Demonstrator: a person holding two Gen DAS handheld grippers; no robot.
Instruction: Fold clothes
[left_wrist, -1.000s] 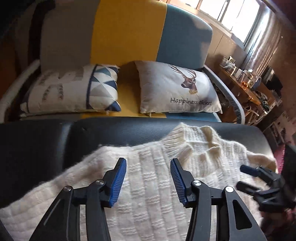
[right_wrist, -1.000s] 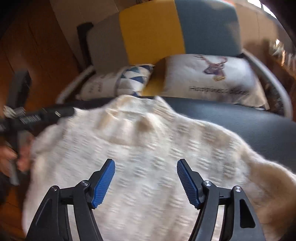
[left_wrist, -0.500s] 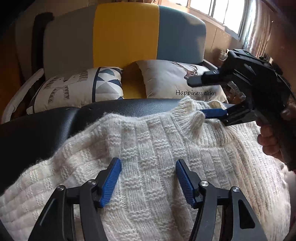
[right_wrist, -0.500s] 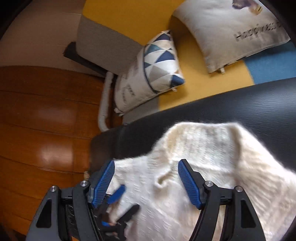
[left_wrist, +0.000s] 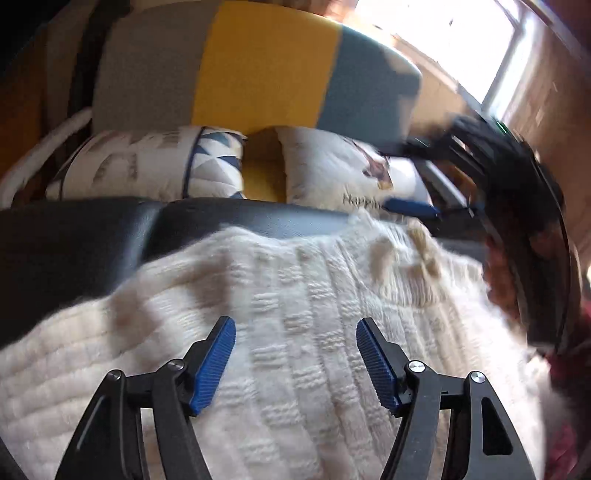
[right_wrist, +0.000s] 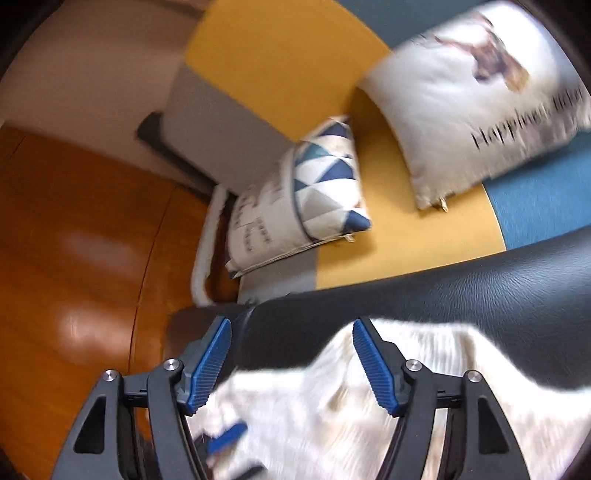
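Observation:
A cream knitted sweater (left_wrist: 303, 332) lies spread, collar away from me, on a black leather surface (left_wrist: 92, 251). My left gripper (left_wrist: 295, 354) hovers open just above the sweater's chest, nothing between its blue pads. My right gripper (right_wrist: 291, 343) is open too and points down over the sweater's (right_wrist: 369, 424) far edge. In the left wrist view one of its blue fingers (left_wrist: 410, 208) sits just beyond the collar, with a hand (left_wrist: 498, 277) behind it. A blurred blue fingertip (right_wrist: 227, 435) of the left gripper shows low in the right wrist view.
Beyond the leather surface (right_wrist: 480, 295) stands a sofa in grey, yellow and blue (left_wrist: 266, 62). It carries a triangle-patterned pillow (right_wrist: 317, 199) and a deer pillow (right_wrist: 480, 103). Wooden floor (right_wrist: 74, 258) lies to the left. A bright window (left_wrist: 443, 37) is at the back right.
My right gripper swung from the sweater's right side up over the collar and tilted downward. The left gripper stayed open over the chest with a small shift. Both views are motion-blurred now.

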